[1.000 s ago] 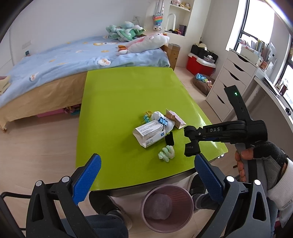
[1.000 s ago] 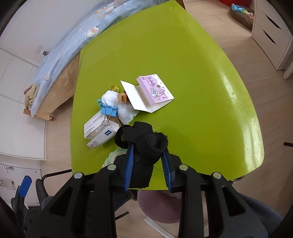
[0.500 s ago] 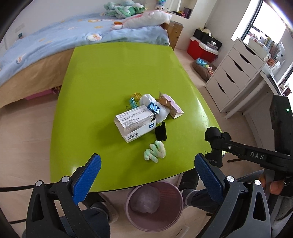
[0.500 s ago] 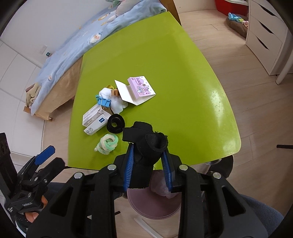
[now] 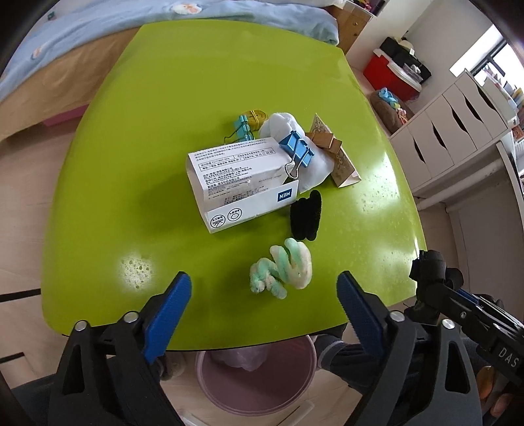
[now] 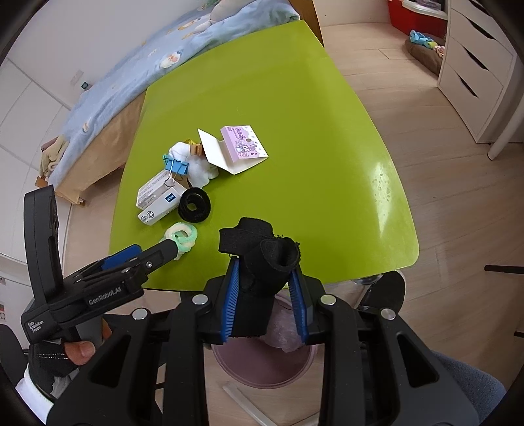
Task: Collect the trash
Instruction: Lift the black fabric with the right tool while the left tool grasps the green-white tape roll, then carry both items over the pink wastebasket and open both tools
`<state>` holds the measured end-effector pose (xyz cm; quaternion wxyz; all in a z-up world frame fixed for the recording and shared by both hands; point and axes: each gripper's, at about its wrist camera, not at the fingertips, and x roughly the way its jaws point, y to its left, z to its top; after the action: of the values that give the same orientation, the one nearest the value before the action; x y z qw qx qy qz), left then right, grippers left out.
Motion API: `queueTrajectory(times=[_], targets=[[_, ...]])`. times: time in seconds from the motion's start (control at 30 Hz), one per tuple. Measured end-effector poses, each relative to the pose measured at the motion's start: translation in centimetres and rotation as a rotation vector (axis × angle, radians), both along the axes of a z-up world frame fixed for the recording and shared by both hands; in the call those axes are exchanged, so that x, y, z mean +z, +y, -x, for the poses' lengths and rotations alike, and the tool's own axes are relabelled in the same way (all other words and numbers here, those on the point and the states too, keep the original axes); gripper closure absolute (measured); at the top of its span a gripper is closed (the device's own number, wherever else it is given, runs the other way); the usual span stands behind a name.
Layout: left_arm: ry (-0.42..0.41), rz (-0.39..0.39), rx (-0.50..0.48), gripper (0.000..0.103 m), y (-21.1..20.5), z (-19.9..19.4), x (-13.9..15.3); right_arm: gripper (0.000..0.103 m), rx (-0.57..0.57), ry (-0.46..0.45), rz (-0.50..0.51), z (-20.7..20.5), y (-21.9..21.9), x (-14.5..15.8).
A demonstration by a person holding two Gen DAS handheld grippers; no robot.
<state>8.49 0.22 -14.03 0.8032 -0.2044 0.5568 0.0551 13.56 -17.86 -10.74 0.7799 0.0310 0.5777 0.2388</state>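
My right gripper [image 6: 264, 285] is shut on a black fabric strap [image 6: 260, 259], held over the table's near edge above the pink trash bin [image 6: 262, 373]. My left gripper [image 5: 263, 295] is open, its fingers either side of a green-and-white fuzzy scrunchie [image 5: 283, 270] on the green table [image 5: 131, 183]. The left gripper also shows in the right wrist view [image 6: 154, 255], close to the scrunchie [image 6: 181, 236]. Beyond lie a black scrunchie [image 5: 306, 218], a white box [image 5: 242, 188], a blue binder clip [image 5: 296, 150], white tissue [image 5: 314, 167] and a pink card [image 6: 244, 144].
The pink bin [image 5: 258, 377] stands on the floor under the table's near edge with crumpled trash inside. A bed [image 5: 98, 29] lies beyond the table. White drawers [image 5: 458, 124] stand at the right. A plastic strip [image 6: 245, 406] lies on the floor.
My left gripper has moved forward and down over the table to the green-and-white scrunchie. My right gripper, still holding the black strap, has drawn back toward the near edge above the bin.
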Motion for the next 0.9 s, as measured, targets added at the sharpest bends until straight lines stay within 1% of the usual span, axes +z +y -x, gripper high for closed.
queueTrajectory(times=[0.03,0.1,0.13,0.17,0.2,0.23,0.3,0.37,0.47,0.57,0.9], targets=[[0.003,0.007,0.002,0.024,-0.1,-0.1,-0.1,0.074,0.002,0.000,0.002,0.1,0.0,-0.1],[0.004,0.016,0.005,0.035,-0.2,-0.1,-0.4,0.074,0.006,0.001,0.005,0.1,0.0,-0.2],[0.001,0.021,0.004,0.037,-0.3,-0.1,-0.4,0.074,0.007,0.001,0.005,0.1,0.0,-0.2],[-0.002,0.027,0.002,0.044,-0.3,-0.1,-0.5,0.074,0.010,0.000,0.007,0.1,0.0,-0.3],[-0.003,0.032,0.000,0.053,-0.3,-0.1,-0.6,0.074,0.011,0.000,0.008,0.1,0.1,-0.3],[-0.003,0.038,0.000,0.057,-0.2,-0.1,-0.7,0.074,0.013,-0.001,0.008,0.1,0.1,-0.3],[-0.010,0.048,0.002,0.073,-0.1,0.1,-0.8,0.074,0.016,-0.002,0.009,0.2,0.2,-0.3],[-0.017,0.054,0.001,0.080,0.1,0.3,-0.7,0.074,0.021,-0.007,0.010,0.2,0.3,-0.2],[-0.034,0.053,-0.011,0.085,0.3,0.7,-0.4,0.074,0.026,-0.012,0.014,0.3,0.5,-0.1],[-0.054,0.040,-0.032,0.086,0.4,1.2,0.2,0.074,0.039,-0.023,0.020,0.7,0.8,0.2],[-0.140,-0.087,-0.138,0.086,-0.2,5.2,4.9,0.074,0.138,-0.101,0.045,4.0,1.7,2.5]])
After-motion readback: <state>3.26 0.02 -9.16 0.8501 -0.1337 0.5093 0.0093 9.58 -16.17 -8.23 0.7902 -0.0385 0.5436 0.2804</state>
